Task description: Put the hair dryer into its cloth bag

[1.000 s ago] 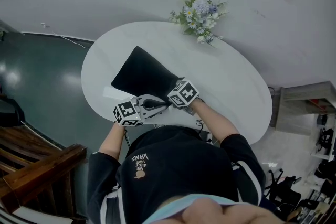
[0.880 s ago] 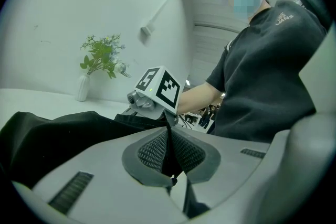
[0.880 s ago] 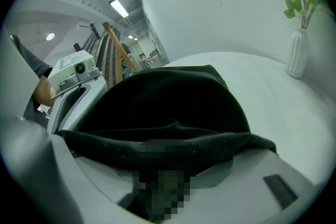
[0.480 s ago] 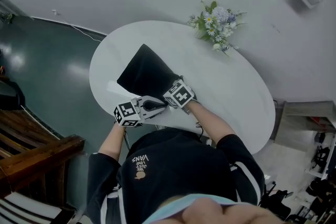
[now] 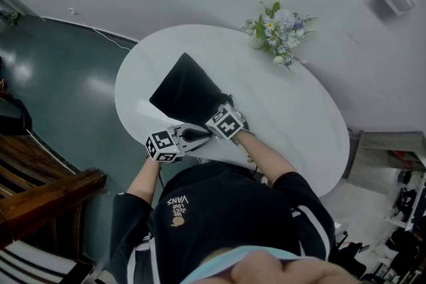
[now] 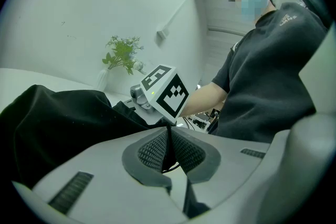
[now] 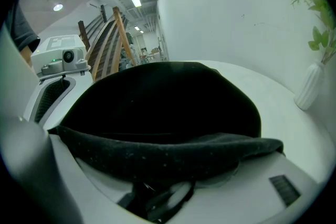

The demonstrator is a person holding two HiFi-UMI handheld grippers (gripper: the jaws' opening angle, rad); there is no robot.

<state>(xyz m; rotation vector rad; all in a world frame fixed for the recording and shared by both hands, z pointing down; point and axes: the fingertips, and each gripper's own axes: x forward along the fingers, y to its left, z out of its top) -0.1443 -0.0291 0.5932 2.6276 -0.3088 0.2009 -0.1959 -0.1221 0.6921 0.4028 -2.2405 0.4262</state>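
The black cloth bag [image 5: 186, 93] lies on the white oval table [image 5: 293, 116], its mouth toward the near edge. My right gripper [image 5: 226, 123] is at that mouth, and the bag's rim [image 7: 157, 157] lies pinched across its jaws. My left gripper [image 5: 163, 145] sits just left of it at the table's edge. Its pads [image 6: 157, 149] are pressed together on a thin black drawstring [image 6: 170, 168]. The bag [image 6: 58, 118] bulges in front of the left gripper [image 6: 169, 136]. No hair dryer shows in any view.
A vase of flowers [image 5: 279, 36] stands at the table's far side, also visible as a vase [image 7: 310, 86] to the right of the bag. Wooden stairs [image 5: 40, 196] lie to the left on the dark floor. The person's body is close behind the near edge.
The two grippers have shifted a little at the bag's mouth, the right one nearer the left. The head view has swung. Both grips look the same.
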